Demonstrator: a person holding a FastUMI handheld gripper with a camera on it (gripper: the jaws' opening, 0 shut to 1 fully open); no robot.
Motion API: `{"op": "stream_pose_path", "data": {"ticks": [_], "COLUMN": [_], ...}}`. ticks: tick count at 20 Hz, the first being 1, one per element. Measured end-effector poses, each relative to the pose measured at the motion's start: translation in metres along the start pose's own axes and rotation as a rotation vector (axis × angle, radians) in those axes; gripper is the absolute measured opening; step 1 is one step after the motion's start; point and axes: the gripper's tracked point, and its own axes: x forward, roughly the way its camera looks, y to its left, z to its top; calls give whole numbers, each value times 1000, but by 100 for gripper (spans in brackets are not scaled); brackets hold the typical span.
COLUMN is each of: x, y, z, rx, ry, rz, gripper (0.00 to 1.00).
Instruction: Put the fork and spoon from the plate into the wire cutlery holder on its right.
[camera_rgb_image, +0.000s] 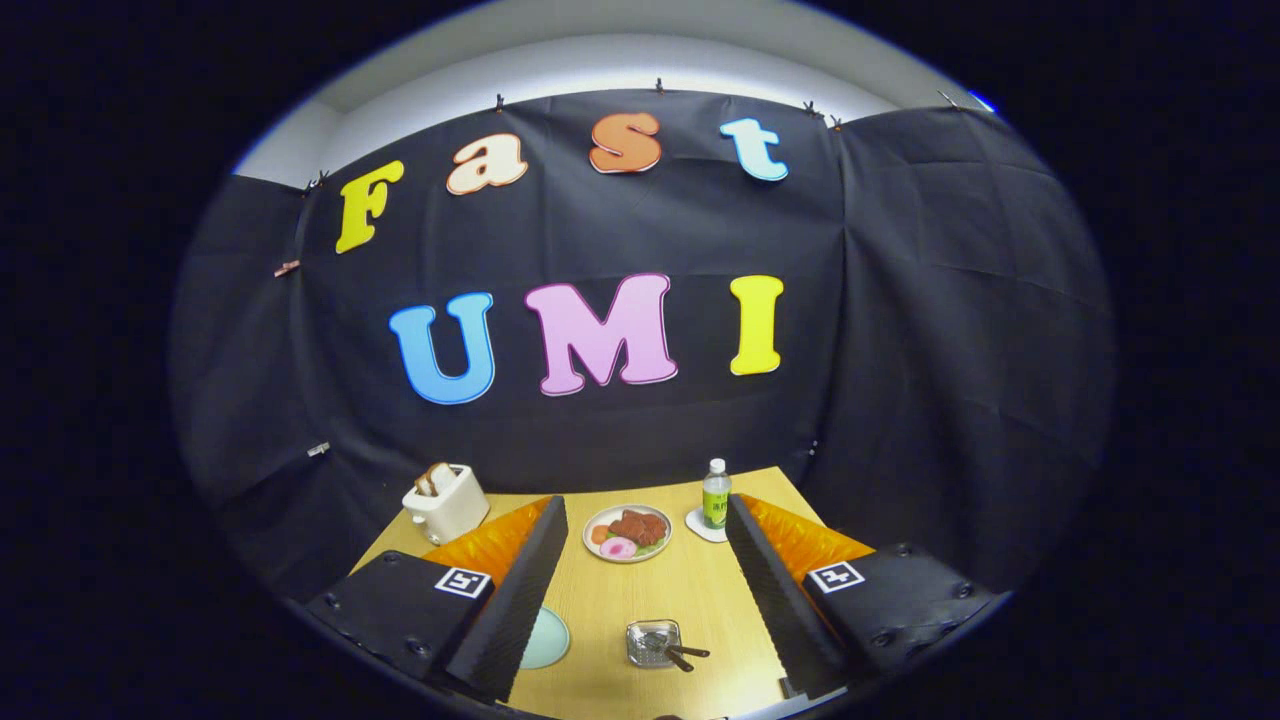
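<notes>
The tongs (640, 600) gape wide above the table (700, 600), the wire cutlery holder (654, 642) between their fingers.

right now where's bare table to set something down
The widest bare patch of table lies between the open hand-held gripper fingers, bordered by the food plate beyond and the wire cutlery holder nearer. It is more crowded by the bottle on its coaster, the toaster, and the pale plate.

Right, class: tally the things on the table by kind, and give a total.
Plates: 2 (food plate, pale plate)
Toaster: 1
Bottle: 1
Coaster: 1
Wire cutlery holder: 1
Total: 6
The tool is open, with the holder between its fingers.
</notes>
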Motion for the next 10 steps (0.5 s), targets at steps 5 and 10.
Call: {"op": "stream_pose_path", "data": {"ticks": [5, 10], "x": [1, 5], "y": [-9, -14], "z": [10, -4], "rx": [-47, -63], "ry": [-78, -67], "rz": [46, 63], "gripper": [99, 99]}}
